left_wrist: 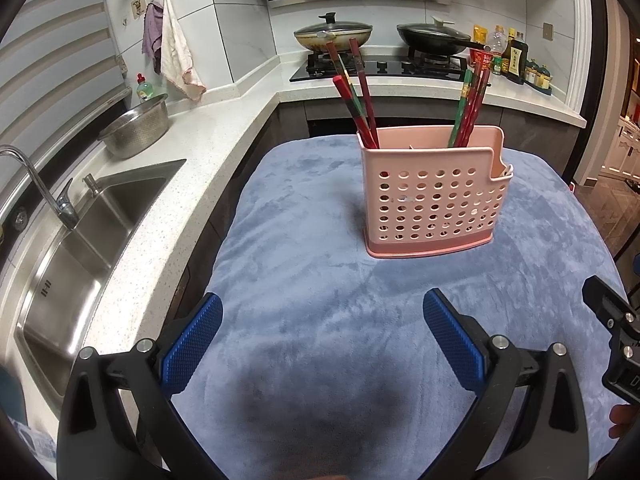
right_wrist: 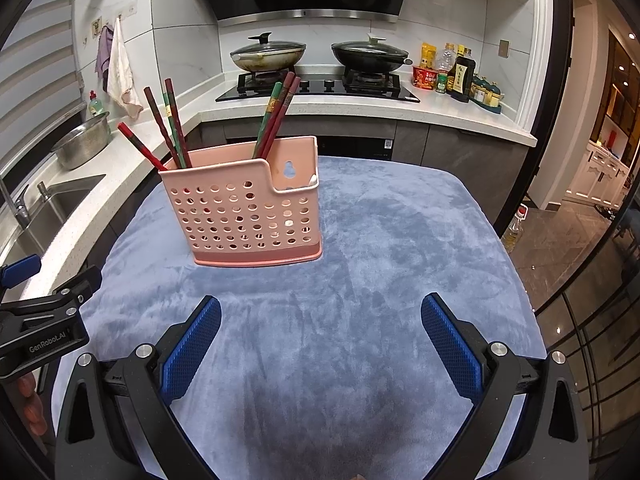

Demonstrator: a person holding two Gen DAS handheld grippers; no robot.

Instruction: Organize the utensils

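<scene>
Chopsticks point(left_wrist: 362, 96) in holder point(left_wrist: 432, 200); holder on cloth point(left_wrist: 300, 280); sink point(left_wrist: 80, 240) left; stove point(left_wrist: 380, 68) behind.

One pink perforated holder point(right_wrist: 248, 216) stands on the blue cloth point(right_wrist: 380, 248) covering the bench. It holds two bunches of chopsticks: four at its left end point(right_wrist: 170, 128) and about three at the middle point(right_wrist: 276, 120), though these overlap. Behind, two lidded pans point(right_wrist: 268, 54) sit on the stove, and one steel colander point(left_wrist: 136, 128) beside one sink point(left_wrist: 80, 240).
</scene>
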